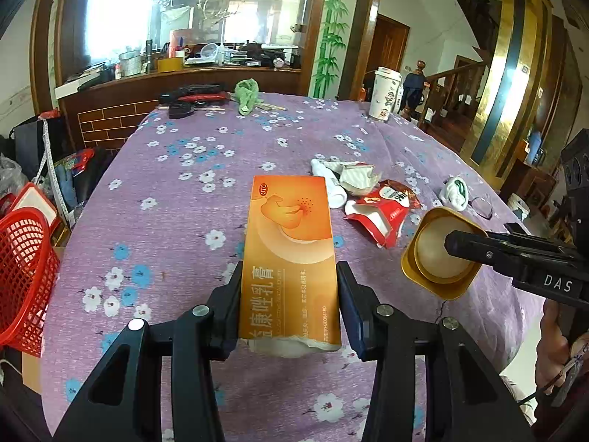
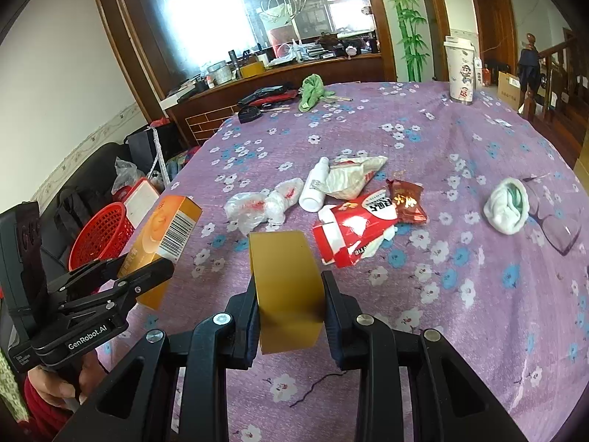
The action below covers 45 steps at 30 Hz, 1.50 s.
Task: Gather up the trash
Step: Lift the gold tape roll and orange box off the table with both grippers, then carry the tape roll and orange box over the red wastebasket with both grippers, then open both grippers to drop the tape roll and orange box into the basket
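Left gripper (image 1: 289, 294) clamps the orange box (image 1: 291, 250); right gripper (image 2: 289, 305) clamps the gold cup (image 2: 287, 287), both near the red basket (image 2: 101, 235).

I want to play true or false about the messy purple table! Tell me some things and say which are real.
1. The left gripper holds an orange box. True.
2. The right gripper is empty. False: it grips a gold cup.
3. A red basket sits beside the table. True.
4. The white bottle stands upright. False: it lies on its side.
5. The green cloth lies at the table's far end. True.
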{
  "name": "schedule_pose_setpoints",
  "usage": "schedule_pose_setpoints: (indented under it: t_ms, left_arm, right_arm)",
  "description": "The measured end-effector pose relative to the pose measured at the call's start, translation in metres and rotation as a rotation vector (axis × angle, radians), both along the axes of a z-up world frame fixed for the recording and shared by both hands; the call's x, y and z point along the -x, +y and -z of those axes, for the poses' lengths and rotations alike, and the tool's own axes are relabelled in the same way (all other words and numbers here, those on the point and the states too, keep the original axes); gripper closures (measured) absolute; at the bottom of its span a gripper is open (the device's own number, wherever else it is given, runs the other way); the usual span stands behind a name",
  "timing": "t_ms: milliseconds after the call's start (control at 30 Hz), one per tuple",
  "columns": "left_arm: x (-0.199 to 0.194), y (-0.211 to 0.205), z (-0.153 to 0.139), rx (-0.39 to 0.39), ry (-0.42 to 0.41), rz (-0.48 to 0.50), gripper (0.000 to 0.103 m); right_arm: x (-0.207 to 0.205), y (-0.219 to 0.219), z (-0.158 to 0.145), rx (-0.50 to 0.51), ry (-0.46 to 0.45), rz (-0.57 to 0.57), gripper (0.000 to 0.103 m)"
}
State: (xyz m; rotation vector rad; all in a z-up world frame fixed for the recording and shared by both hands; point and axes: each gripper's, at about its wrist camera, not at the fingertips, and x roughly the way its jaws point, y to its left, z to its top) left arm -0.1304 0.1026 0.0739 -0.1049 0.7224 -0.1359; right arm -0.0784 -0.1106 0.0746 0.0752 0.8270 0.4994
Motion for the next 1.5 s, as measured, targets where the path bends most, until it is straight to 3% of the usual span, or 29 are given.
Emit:
schedule_pose_setpoints:
  t_ms: [400,667,1100,1300,1500]
  left_arm:
    - [0.006,0.038,-0.004,0.017,-0.018,-0.08,0.058]
    - [0.025,0.093,-0.015,0.025,-0.049,-0.202,0.058]
    - [0.073,0.238,-0.022,0.025,-0.058,-0.51,0.058]
    - [0.078,0.284,-0.005,0.029,-0.001,-0.587,0.058]
    - [0.073,0.302,0.002,0.024,0.026,-0.615,0.058]
  right_arm:
    - [-0.01,0.037,-0.01,0.008,0.001,-0.062,0.071]
    - [-0.016,0.091,-0.016,0.011,0.018,-0.17,0.071]
    - [-0.011,0.248,-0.039,0.008,0.035,-0.422,0.071]
    - [-0.009,0.322,-0.034,0.017,0.049,-0.5,0.071]
    - [-0.02,0.379,-0.024,0.026,0.073,-0.525,0.07]
